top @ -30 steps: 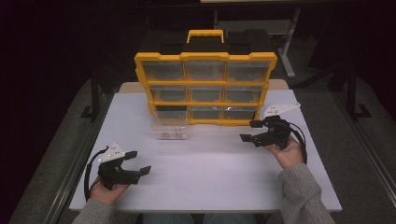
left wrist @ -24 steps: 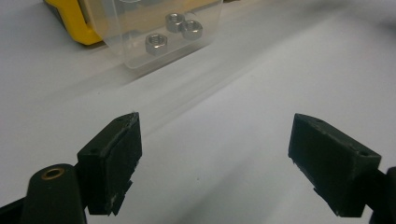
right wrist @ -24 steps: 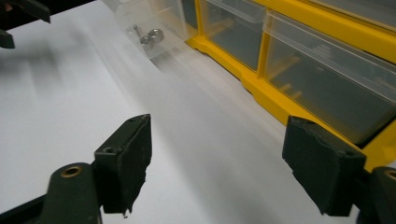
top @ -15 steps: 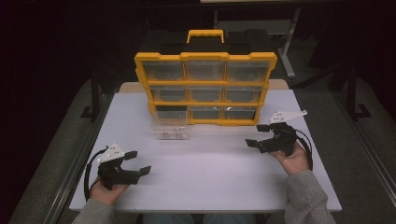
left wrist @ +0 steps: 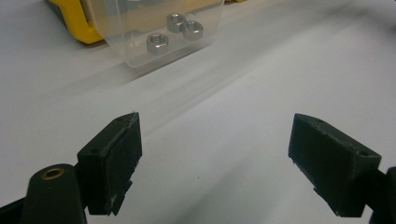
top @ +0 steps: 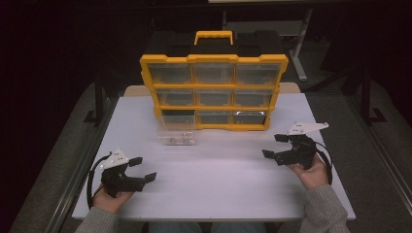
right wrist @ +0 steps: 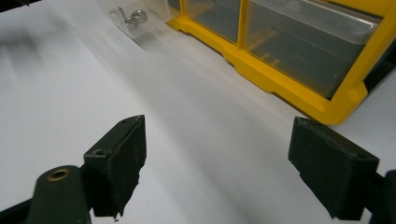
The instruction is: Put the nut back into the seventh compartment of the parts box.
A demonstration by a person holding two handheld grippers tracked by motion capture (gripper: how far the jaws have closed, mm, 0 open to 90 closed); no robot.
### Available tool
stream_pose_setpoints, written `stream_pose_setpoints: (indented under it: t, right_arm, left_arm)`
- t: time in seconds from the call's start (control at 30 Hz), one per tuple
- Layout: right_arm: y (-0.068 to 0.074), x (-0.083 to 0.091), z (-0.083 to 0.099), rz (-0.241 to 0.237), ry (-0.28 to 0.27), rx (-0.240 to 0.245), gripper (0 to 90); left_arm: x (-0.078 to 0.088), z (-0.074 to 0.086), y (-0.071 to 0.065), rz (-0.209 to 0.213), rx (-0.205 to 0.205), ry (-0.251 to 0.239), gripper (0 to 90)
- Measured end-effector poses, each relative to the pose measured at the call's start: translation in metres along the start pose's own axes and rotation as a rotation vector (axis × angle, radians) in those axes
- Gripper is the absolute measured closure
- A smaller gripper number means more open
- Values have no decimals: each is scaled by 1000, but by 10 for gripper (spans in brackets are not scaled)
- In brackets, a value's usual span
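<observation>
My left claw sits low over the white worktop with its jaws spread wide and nothing between them. In the left gripper view only bare white surface lies between the two black pads. Ahead of this claw and a little to its left, well apart from it, stands the small clear plastic drawer that has been pulled out of the organiser. Three steel hex nuts lie on its floor, close together, two of them touching or nearly so.

My right claw is also empty. Its jaws have just been opening and now stand wide, with only worktop between the pads. From this claw the yellow plastic organiser case with clear drawers rises just ahead and to the right, its lower yellow frame running diagonally across the right gripper view. The clear drawer with the nuts is farther off, ahead and to the left of the right claw, beside the foot of the case.

In the high view the organiser stands upright at the far side of the worktop, with a black and yellow handle on top. The bottom-left slot is dark and open, and the pulled-out drawer rests on the worktop just in front of that slot. Both claws are well apart from each other, one toward each near corner, and the drawer lies between them but farther away.
</observation>
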State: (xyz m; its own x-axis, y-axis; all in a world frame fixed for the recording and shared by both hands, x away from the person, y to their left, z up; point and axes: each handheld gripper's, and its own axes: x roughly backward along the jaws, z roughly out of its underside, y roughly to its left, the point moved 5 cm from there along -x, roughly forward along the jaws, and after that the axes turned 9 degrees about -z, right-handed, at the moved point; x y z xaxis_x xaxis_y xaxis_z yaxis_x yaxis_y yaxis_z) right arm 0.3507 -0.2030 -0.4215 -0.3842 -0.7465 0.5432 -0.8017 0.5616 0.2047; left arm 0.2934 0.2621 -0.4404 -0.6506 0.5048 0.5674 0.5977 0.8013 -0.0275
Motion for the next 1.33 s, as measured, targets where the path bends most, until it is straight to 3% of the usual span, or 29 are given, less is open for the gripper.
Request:
stream_pose_setpoints:
  t: [0.77, 1.2, 1.33]
  right_arm:
    - [0, 12, 37, 38, -13, -35, 173]
    - [5, 18, 49, 41, -31, -48, 169]
    - [6, 16, 49, 38, -14, -42, 169]
  left_arm:
    - [6, 2, 5, -12, 11, -15, 170]
    - [8, 2, 7, -12, 8, -29, 170]
    - [8, 2, 7, -11, 8, -30, 170]
